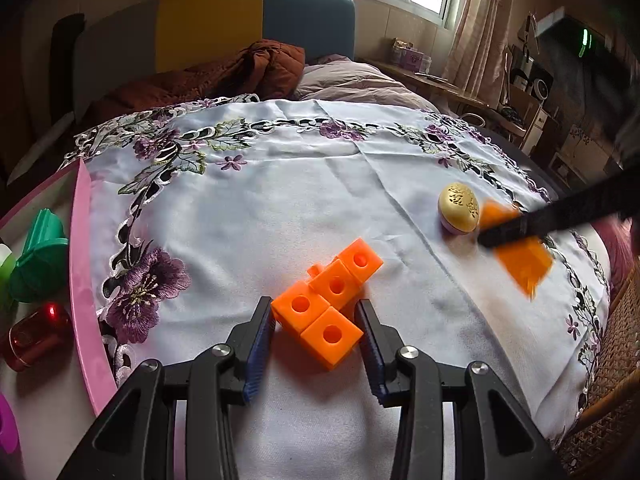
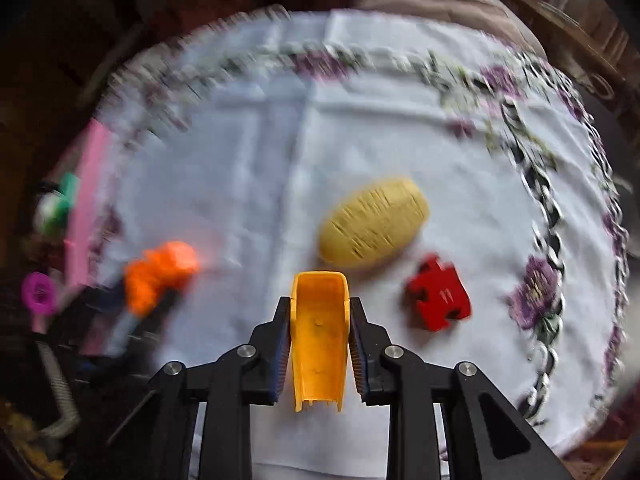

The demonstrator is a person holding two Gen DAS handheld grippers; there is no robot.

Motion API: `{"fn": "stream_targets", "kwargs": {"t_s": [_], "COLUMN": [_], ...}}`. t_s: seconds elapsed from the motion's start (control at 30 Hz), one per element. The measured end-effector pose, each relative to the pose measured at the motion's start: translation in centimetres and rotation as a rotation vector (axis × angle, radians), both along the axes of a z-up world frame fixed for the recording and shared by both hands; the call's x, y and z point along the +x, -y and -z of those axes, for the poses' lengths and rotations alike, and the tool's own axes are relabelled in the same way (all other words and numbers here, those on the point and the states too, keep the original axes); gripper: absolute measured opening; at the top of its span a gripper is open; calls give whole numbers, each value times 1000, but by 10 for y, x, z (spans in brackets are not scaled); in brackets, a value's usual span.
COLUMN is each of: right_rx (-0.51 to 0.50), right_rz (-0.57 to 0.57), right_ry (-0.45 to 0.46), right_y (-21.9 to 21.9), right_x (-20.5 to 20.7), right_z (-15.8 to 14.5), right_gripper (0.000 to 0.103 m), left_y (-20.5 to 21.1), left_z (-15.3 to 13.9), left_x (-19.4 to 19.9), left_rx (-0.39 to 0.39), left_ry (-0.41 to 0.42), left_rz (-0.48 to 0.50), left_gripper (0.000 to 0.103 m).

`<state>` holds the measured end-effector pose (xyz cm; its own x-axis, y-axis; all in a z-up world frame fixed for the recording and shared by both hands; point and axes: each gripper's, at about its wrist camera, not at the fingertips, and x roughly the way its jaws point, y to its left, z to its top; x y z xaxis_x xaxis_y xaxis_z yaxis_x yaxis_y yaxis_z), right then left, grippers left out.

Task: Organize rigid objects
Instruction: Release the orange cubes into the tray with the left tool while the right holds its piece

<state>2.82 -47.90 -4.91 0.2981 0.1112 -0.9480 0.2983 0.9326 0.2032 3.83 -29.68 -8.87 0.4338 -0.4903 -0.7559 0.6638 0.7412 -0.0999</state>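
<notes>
Left gripper (image 1: pixel 316 322): fingers part-spread around the orange blocks (image 1: pixel 326 300), 1 finger on each side; the pads look against the nearest cubes, though real pressure I cannot tell.
Right gripper (image 2: pixel 319 322): fingers pinching a yellow scoop (image 2: pixel 319 336), clamped on both its walls.
Sorted so far: a green toy (image 1: pixel 38 264) and a red can (image 1: pixel 34 334) lie beyond the pink tray (image 1: pixel 82 256) edge, left of the left fingers.
Left on the cloth (image 1: pixel 280 184): gold egg (image 2: pixel 374 222) just ahead of the right fingers, red puzzle piece (image 2: pixel 440 298) to their right.
Progress: roughly midway, I judge; 4 items remain outside the tray.
</notes>
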Motion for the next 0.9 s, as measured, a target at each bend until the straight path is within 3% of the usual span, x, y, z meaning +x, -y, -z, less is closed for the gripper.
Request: {"fn": "stream_targets", "kwargs": {"t_s": [0.07,0.17,0.37,0.4,0.6,0.9], "right_rx": [3,14,21,11,58,7], "right_rz": [10,17,13,8,4,-38], "right_ry": [88,133,92,122,136,146], "right_y": [0,-2,-15,-16,-7,-13], "right_x": [8,27,61,59,57,52], "right_z": [-16,-12,40,43,45,45], "right_gripper": [27,27,27,27,28,28], "left_y": [0,0,-1,-1,0,-4], "left_z": [0,0,0,0,0,-13], "left_x": [0,0,-1,-1,-2,-2], "left_rx": [2,2,2,1,4,-25], "left_ry": [2,1,2,2,7,-26], "left_rz": [0,0,0,0,-2,-7], "left_gripper": [41,41,41,41,41,41]}}
